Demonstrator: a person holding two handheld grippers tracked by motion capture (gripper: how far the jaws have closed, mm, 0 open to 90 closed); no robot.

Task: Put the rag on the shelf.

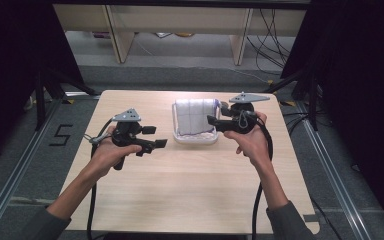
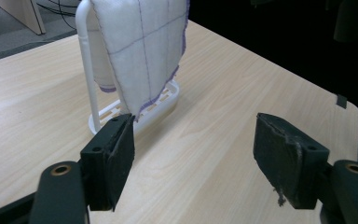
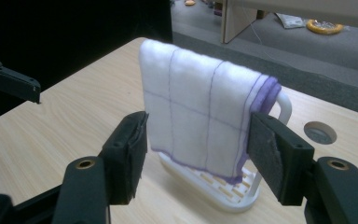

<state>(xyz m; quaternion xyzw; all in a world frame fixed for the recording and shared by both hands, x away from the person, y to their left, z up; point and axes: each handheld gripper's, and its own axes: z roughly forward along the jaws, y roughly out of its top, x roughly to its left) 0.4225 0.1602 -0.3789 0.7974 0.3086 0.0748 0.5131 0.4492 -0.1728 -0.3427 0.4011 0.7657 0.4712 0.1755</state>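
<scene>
Scene: we work at a light wooden table [image 1: 190, 185], holding a two-jaw gripper in each hand, and a small white rack with a cloth on it stands towards the far middle of the tabletop.

Cloth: we see a white dishcloth [image 1: 195, 116] with thin purple grid lines and a purple stitched hem, folded over the top bar of the rack and hanging down on both sides. In the right gripper view its lower edge [image 3: 200, 123] ends just above the slotted base.

Rack: the white plastic rack [image 1: 196, 139] stands upright on the table, with a rounded tube frame and a slotted tray at the bottom; the left gripper view shows one of its posts [image 2: 87, 70] and the tray end below the cloth.

Left gripper: our left gripper [image 1: 152, 137] hovers above the table to the left of the rack, near it but apart. Its jaws stand wide apart with nothing between them but bare tabletop, as the left gripper view [image 2: 193, 154] shows.

Right gripper: our right gripper [image 1: 216, 114] sits at the right side of the rack, pointing at the cloth. In the right gripper view [image 3: 198, 154] the jaws are spread on either side of the hanging cloth, and we cannot see either pad pressing on it.

Hands: our left hand [image 1: 111, 150] and right hand [image 1: 250, 137] each wrap the gripper bodies, forearms coming in from the near edge.

Cables: a black cable [image 1: 256, 200] trails from each gripper back over the near table edge.
</scene>
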